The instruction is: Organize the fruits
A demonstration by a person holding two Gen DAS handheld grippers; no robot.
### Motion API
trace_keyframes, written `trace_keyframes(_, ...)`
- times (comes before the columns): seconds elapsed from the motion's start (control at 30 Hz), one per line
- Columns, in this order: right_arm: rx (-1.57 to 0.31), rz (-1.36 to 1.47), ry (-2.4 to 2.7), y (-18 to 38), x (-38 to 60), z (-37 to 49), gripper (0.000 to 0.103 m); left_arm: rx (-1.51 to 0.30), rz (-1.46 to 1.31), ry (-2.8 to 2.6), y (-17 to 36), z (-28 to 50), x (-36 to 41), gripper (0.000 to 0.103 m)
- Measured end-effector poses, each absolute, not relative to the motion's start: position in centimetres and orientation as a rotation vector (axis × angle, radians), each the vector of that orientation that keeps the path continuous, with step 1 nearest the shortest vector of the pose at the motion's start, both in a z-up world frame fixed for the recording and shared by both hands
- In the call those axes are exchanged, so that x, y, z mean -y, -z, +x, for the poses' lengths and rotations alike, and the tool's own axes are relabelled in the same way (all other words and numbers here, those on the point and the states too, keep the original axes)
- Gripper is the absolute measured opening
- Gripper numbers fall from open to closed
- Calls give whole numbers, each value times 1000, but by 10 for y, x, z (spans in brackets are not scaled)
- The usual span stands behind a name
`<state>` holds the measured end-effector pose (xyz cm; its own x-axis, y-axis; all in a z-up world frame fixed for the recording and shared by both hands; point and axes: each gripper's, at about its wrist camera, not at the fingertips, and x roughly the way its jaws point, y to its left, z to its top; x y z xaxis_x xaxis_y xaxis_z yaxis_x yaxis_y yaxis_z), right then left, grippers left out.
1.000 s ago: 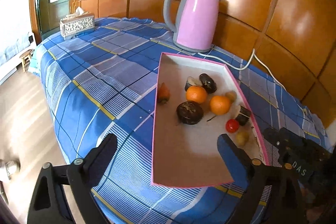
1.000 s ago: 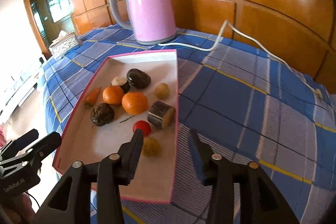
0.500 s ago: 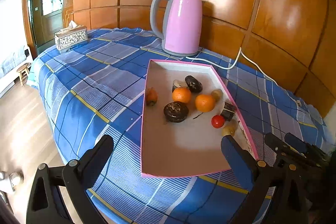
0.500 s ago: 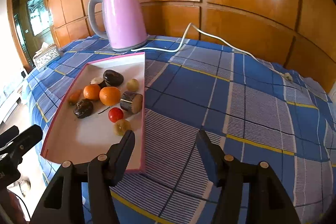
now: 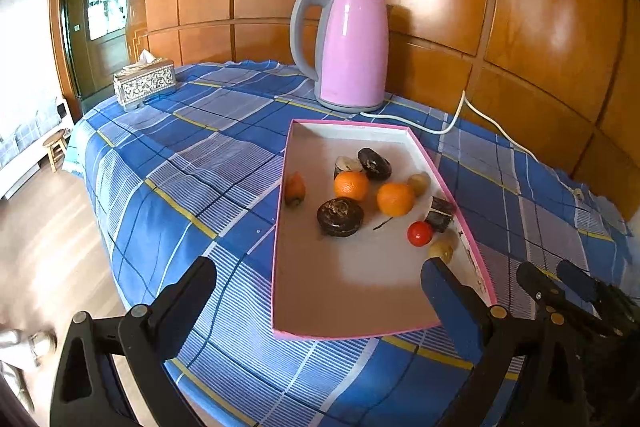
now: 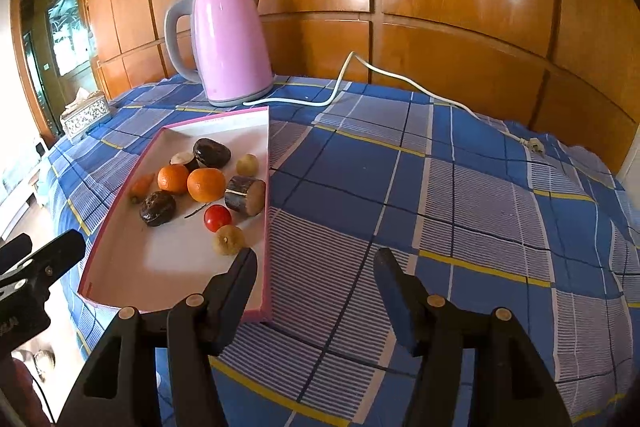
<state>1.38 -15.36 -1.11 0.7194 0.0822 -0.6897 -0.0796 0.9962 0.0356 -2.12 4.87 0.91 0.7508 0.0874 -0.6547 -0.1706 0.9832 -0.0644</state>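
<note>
On the table's blue plaid cloth [image 5: 208, 163] sits the pink-rimmed tray [image 5: 280, 227], and all the fruit you are sorting lies inside it, bunched toward its far half. The tray is your largest worry: it looks like a light card lid resting on loose cloth near the table's near edge, so a sideways nudge from either tool could slide it or tip it toward the floor.

Behind it the pink kettle [image 5: 352, 51] stands close to the tray's far rim, with its white cord [image 6: 360, 75] trailing unplugged over the cloth; a long reach over the tray could knock the one or snag the other.

Your left gripper [image 5: 316, 291] has its fingers wide apart and empty, straddling the tray's near left corner. Your right gripper [image 6: 314, 271] has its fingers parted about halfway with nothing between them; its left finger hangs right over the tray's right rim, so lowering it there would likely land on the wall and flip the tray.

Among the fruit, the two oranges [image 6: 206, 184] and the red tomato [image 6: 217, 218] are round and would probably roll when bumped. The small yellowish fruit [image 6: 229, 240] lies nearest your right fingers, just beside the tomato, so a closing grip could shove its neighbour.

Faint print on the tray's far wall and white letters on the left tool's body are too small or cut off to read.
</note>
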Motion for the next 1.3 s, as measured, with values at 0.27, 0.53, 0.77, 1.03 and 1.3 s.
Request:
trace_keyframes(0.27,-751,-7,-89,10,152,11,62,-726,-141,-171,-5,-19,-52,103)
trace_keyframes(0.53,-756,-13,-95,11,149,12,62,-722,-143,-188,-5,-19,-53,103)
trace_keyframes(0.77,-752,-14,-99,12,147,12,62,-721,-147,-190,-4,-19,-54,103)
trace_keyframes(1.03,-749,-26,-99,13,145,14,62,-720,-147,-186,-4,-17,-55,103)
trace_keyframes(1.3,-756,-29,-102,15,144,16,62,-722,-152,-188,-4,-16,-56,103)
